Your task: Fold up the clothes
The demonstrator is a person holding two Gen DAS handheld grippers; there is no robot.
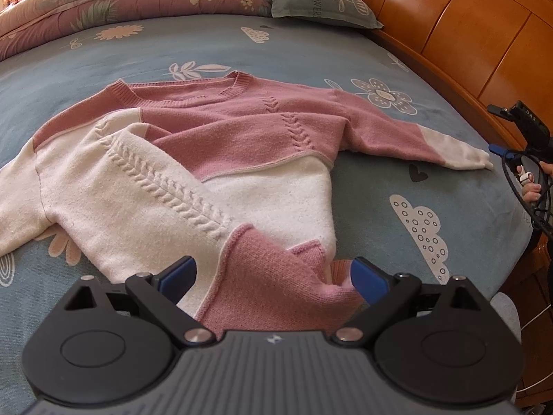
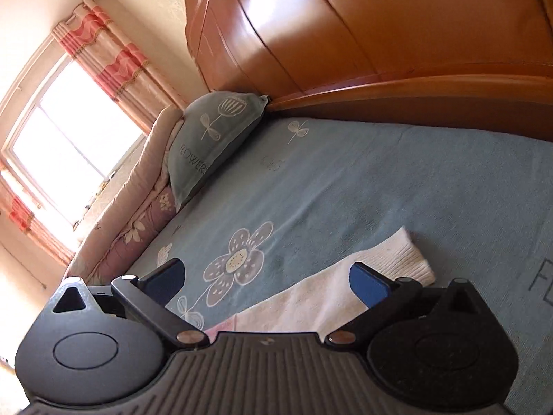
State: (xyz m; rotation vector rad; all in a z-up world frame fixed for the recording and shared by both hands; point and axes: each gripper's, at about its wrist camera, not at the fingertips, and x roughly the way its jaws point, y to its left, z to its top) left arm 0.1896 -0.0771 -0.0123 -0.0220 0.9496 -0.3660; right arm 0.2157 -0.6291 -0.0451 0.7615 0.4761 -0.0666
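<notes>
Pink-and-white sweater [image 1: 193, 159] fills left view; right shows only its cuff [image 2: 411, 256]; both jaws spread.

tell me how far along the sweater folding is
Early. Done: the sweater lies on the bed sheet, with its left part and hem already flipped over the body. In hand: nothing; the left gripper is open around the pink hem, and the right gripper is open over the white cuff. Left: the outstretched right sleeve and the final fold.

One pink-and-white sweater [image 1: 221, 159] lies on the bed sheet [image 1: 432, 186]. One pillow [image 1: 321, 3] and one folded quilt [image 1: 103, 3] sit there. Two grippers appear: left gripper [image 1: 273, 273], right gripper [image 2: 268, 276].
</notes>
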